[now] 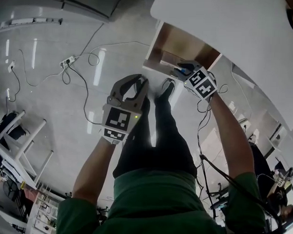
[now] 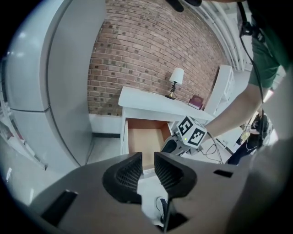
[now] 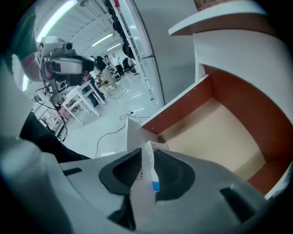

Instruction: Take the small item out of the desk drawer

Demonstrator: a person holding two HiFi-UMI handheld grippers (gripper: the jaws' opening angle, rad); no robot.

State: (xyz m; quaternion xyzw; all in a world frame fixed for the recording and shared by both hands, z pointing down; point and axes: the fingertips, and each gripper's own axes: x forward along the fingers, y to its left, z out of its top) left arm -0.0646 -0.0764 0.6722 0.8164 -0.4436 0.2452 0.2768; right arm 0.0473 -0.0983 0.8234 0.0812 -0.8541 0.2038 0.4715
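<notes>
The desk drawer [image 1: 180, 45] stands pulled out under the white desk top [image 1: 226, 30]; its wooden floor [image 3: 215, 132] looks bare. My right gripper [image 1: 185, 68] hovers at the drawer's front edge. It is shut on a small flat white item with a blue end [image 3: 150, 168], held on edge between the pads of the right gripper [image 3: 147, 165]. My left gripper [image 1: 137, 84] hangs over the floor, short of the drawer and left of the right one. The left gripper's jaws [image 2: 147, 165] stand a little apart with nothing between them. The drawer [image 2: 145, 141] and the right gripper's marker cube [image 2: 192, 132] lie ahead of it.
A small lamp [image 2: 175, 82] and a dark red book [image 2: 196, 101] sit on the desk before a brick wall. A power strip with cables [image 1: 68, 62] lies on the floor to the left. A white stool [image 1: 16, 148] stands at the lower left. The person's legs [image 1: 155, 133] are below the grippers.
</notes>
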